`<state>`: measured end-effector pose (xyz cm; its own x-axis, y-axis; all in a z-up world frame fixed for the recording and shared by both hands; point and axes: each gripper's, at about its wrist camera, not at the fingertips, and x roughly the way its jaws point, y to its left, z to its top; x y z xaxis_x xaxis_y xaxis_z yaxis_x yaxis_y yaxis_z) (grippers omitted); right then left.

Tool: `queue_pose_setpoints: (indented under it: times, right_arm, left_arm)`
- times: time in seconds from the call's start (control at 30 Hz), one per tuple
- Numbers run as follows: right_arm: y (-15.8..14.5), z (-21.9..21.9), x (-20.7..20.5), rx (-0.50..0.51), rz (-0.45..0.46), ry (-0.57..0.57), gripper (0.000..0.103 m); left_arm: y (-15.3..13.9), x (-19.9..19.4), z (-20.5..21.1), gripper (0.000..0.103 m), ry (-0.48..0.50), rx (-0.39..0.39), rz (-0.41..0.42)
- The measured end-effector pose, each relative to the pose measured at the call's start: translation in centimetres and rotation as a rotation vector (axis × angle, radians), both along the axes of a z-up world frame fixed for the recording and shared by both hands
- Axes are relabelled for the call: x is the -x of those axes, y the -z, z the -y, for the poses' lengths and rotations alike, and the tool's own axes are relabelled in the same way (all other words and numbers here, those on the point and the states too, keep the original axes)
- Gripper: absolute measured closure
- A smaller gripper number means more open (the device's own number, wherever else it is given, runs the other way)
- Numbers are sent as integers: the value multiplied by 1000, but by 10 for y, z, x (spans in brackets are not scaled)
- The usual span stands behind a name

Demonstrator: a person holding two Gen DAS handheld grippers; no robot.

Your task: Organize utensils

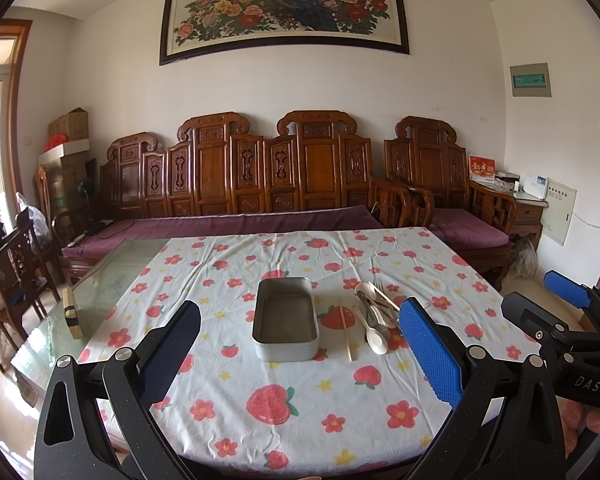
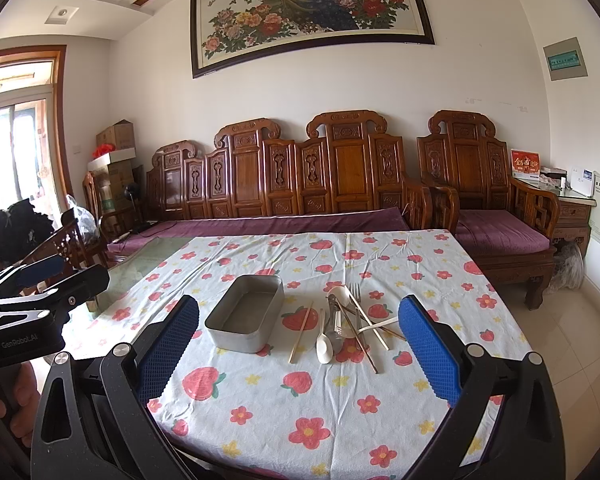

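An empty grey metal tin (image 1: 286, 318) (image 2: 246, 314) sits mid-table on the strawberry-print cloth. Right of it lies a single wooden chopstick (image 1: 345, 330) (image 2: 301, 332). Further right is a pile of utensils (image 1: 374, 312) (image 2: 352, 322): white spoons, a metal fork, a metal spoon and more chopsticks. My left gripper (image 1: 300, 348) is open and empty, above the near table edge, facing the tin. My right gripper (image 2: 300, 344) is open and empty, facing the pile. The right gripper also shows in the left wrist view (image 1: 570, 308), the left gripper in the right wrist view (image 2: 40, 276).
The table (image 2: 340, 420) has bare glass (image 1: 100, 284) at its left with a small wooden block (image 1: 71, 312) on it. A carved wooden sofa (image 1: 240, 184) stands behind the table, wooden chairs at the left, a side table (image 1: 528, 204) at the right.
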<state>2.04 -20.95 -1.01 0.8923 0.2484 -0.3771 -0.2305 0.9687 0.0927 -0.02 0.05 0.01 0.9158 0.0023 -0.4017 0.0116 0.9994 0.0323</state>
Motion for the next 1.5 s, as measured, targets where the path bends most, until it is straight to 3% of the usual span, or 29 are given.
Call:
queue_pose_setpoints:
  times: [0.37, 0.63, 1.5]
  right_arm:
    - [0, 1, 0, 0, -1, 1, 3]
    - [4, 0, -6, 9, -34, 11, 3]
    - [72, 12, -80, 55, -151, 24, 3]
  left_arm:
    - [1, -1, -1, 7, 2, 2, -6]
    - [7, -15, 4, 7, 8, 0, -60]
    - [82, -96, 10, 7, 133, -9, -243]
